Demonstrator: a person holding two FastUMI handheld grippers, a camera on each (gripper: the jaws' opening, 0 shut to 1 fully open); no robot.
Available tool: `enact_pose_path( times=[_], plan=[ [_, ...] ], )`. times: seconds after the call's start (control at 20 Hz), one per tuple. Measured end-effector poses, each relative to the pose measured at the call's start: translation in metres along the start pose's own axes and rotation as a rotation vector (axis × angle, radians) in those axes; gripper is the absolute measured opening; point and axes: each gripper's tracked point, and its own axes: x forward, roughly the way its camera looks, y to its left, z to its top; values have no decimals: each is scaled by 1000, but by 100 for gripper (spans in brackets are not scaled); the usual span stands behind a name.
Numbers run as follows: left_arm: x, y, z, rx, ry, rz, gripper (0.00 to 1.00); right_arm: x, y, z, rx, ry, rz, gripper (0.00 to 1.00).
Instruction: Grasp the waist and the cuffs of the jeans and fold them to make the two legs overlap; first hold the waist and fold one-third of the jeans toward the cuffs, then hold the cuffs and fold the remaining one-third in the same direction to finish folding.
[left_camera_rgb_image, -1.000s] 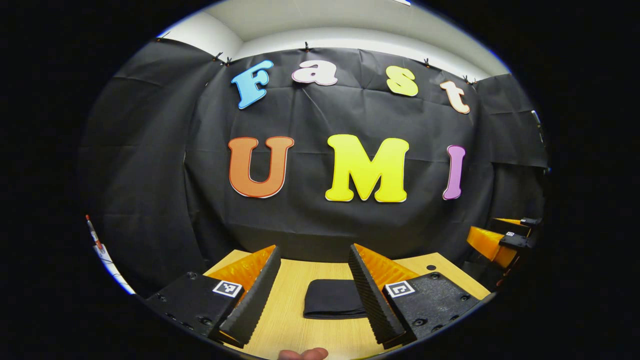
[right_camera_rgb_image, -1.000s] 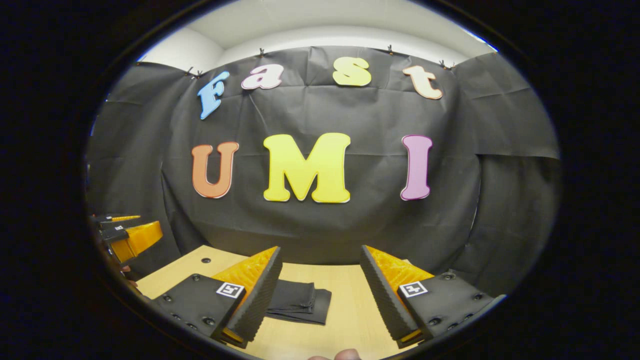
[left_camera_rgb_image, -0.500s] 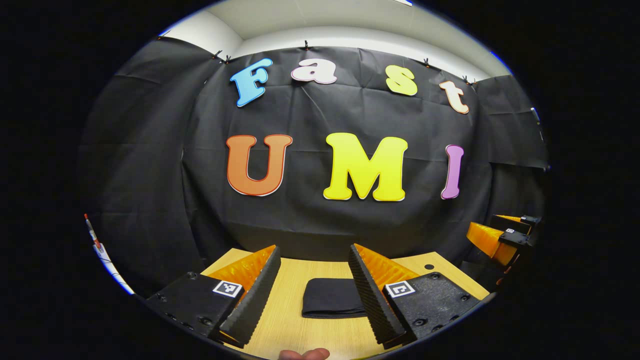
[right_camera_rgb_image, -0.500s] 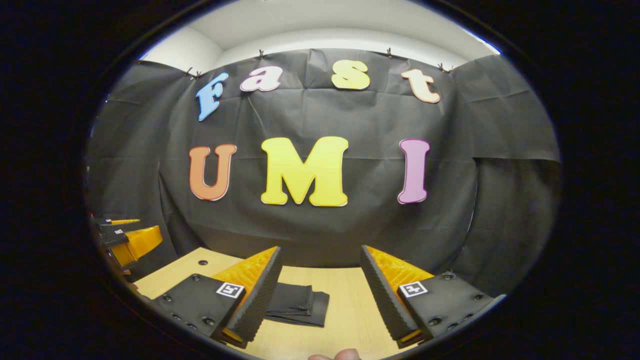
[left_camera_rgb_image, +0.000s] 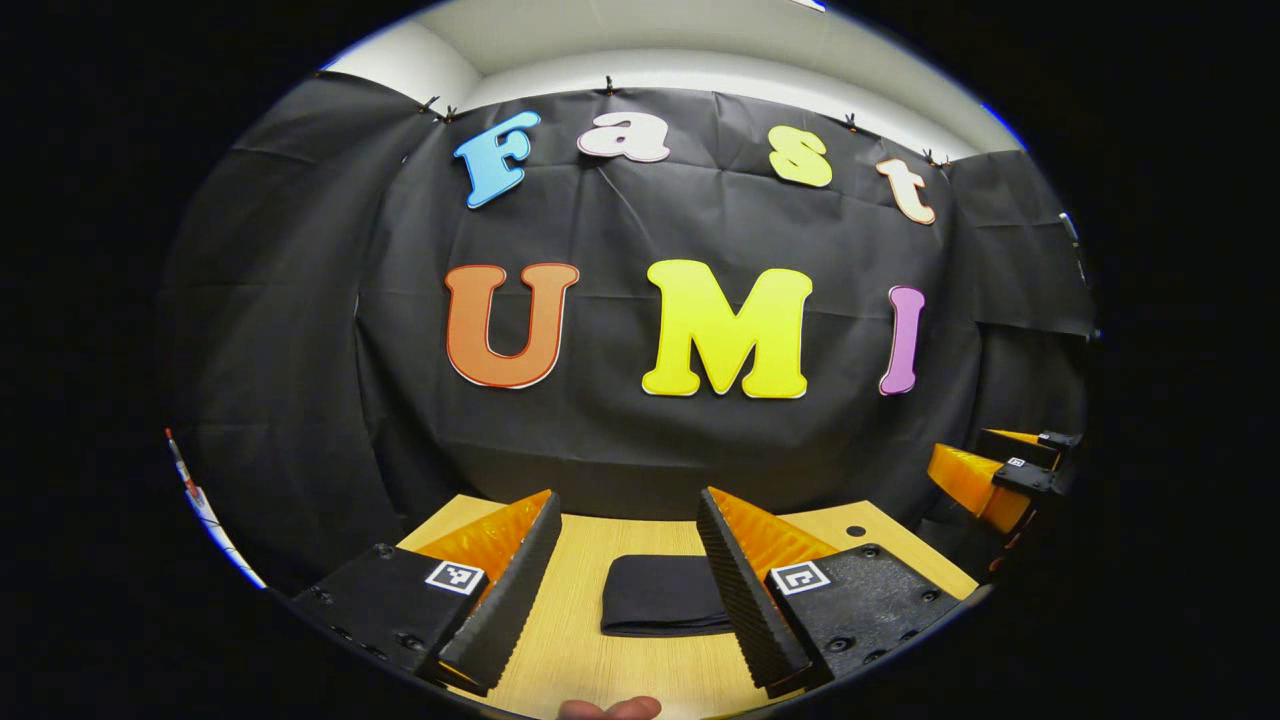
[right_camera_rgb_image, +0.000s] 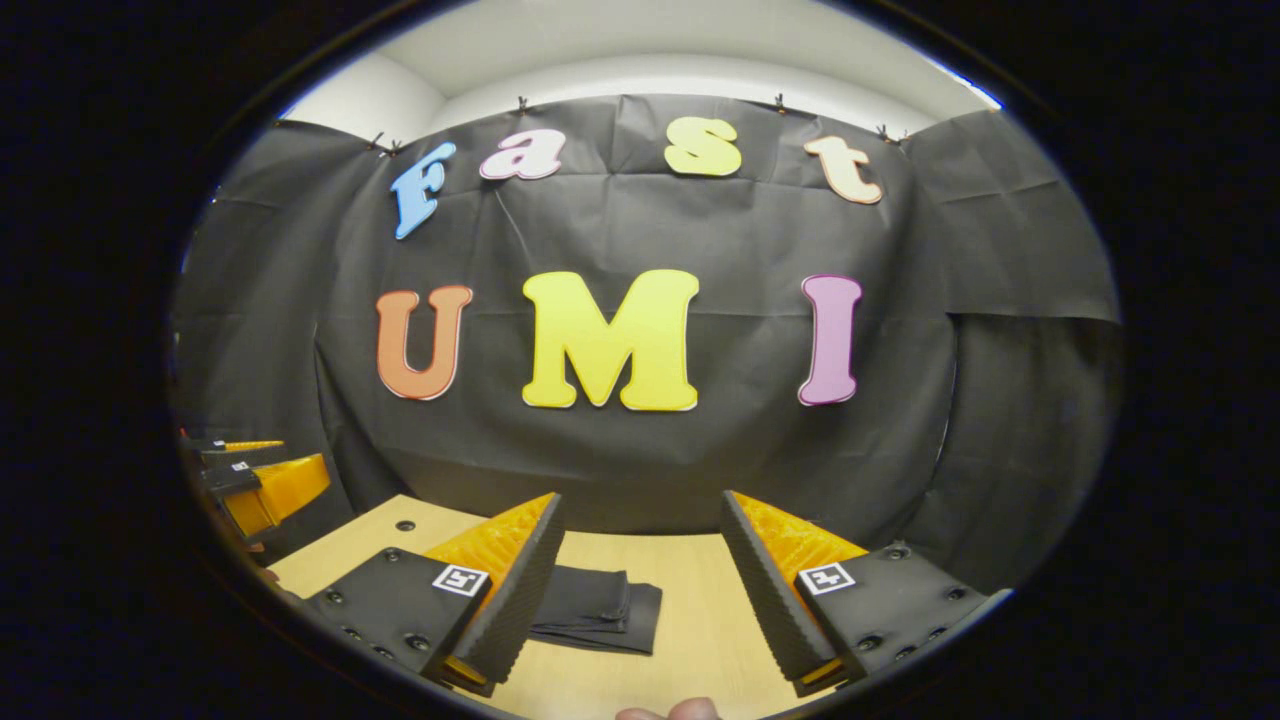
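- Left gripper view: the left gripper (left_camera_rgb_image: 628, 580) hangs released above the table (left_camera_rgb_image: 560, 660), fingers wide apart with nothing between them. The jeans (left_camera_rgb_image: 655, 596) lie ahead on the wood as a dark, compact folded bundle. They look soft and fairly heavy; an edge pinch through all layers would likely hold best.
- Right gripper view: the right gripper (right_camera_rgb_image: 640, 580) is released too, clear of the cloth. The jeans (right_camera_rgb_image: 600, 610) sit to its left, stacked layers showing at one end; folding looks finished.
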Motion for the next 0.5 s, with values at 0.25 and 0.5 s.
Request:
enact_pose_path(
  times=[0.25, 0.5],
  plan=[
    [0, 2, -1, -6, 0, -10, 88, -2, 6, -4, -5, 9, -1, 96],
    [-1, 9, -1, -8, -1, -13, 88, -3, 13, -7, -14, 16, -4, 96]
  ],
)
